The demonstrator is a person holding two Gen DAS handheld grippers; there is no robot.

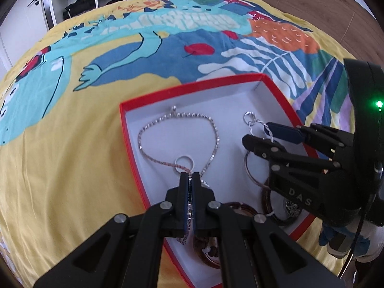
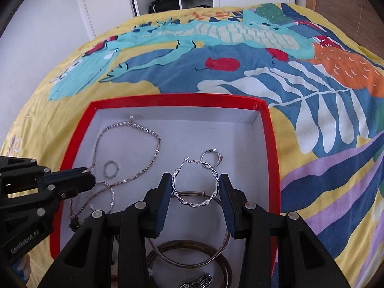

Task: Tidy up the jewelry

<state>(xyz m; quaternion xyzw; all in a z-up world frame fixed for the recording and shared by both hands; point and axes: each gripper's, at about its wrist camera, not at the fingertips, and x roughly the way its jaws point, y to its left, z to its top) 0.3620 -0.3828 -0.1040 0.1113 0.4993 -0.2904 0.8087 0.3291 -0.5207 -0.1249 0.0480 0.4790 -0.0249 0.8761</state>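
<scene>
A red box with a white inside [image 1: 192, 87] [image 2: 177, 100] lies on the bed. My left gripper [image 1: 190, 175] [image 2: 88, 171] is shut on a silver chain necklace [image 1: 177, 117] [image 2: 134, 126], whose loop is spread over the box floor. The chain runs up between its pads. A small plain ring [image 1: 183, 162] [image 2: 111, 168] lies just ahead of the left tips. My right gripper [image 2: 194, 177] [image 1: 255, 133] is shut on a twisted silver hoop earring [image 2: 192, 204] [image 1: 249, 127], one pad on each side, low over the box floor.
Another ring [image 2: 212, 157] [image 1: 248, 116] lies just beyond the held hoop. A second hoop [image 2: 111, 196] sits by the left gripper. Thin and brown bangles [image 2: 192, 261] [image 1: 271, 206] fill the box's near end. The yellow patterned bedspread [image 2: 72, 100] surrounds the box, with a wardrobe behind.
</scene>
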